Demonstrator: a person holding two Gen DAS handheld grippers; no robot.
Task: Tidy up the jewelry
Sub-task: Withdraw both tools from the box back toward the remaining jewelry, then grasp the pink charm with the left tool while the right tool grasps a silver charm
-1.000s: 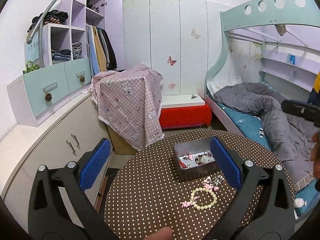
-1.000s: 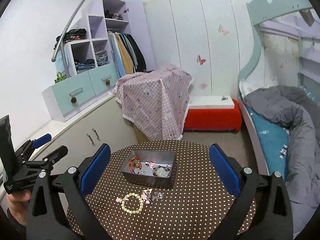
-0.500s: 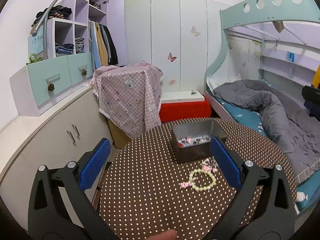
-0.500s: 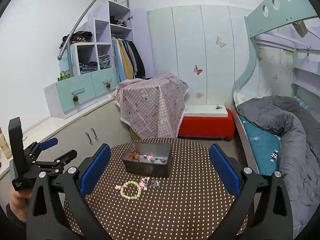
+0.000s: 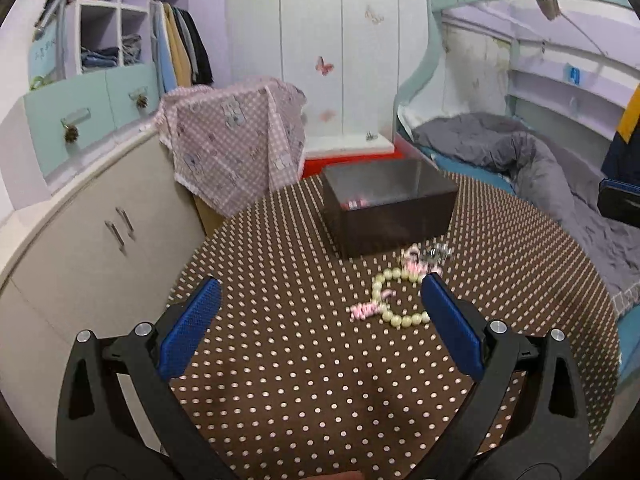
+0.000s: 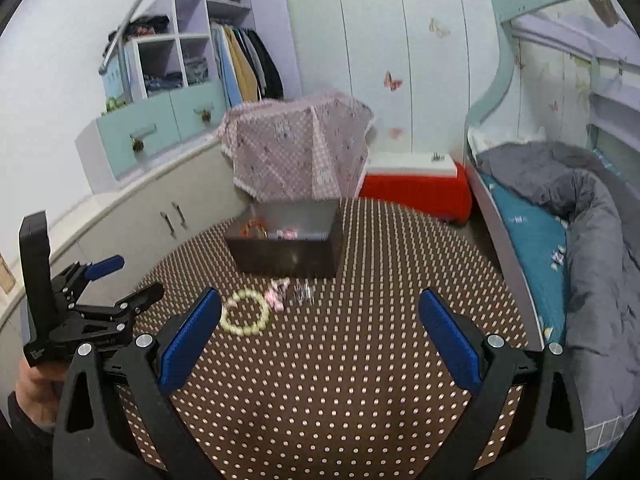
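Dark box (image 5: 390, 206), contents mostly hidden, blurred

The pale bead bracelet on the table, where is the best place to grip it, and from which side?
Probably from above, pinching across one strand of the ring. The bead bracelet lies flat on the dotted table as an open loop, so there is no side edge to catch. Take the near arc, away from the pink charms and the box. Both grippers are open.

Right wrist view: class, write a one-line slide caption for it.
Open right gripper above a dotted table, facing a bead bracelet, small trinkets and a dark box.
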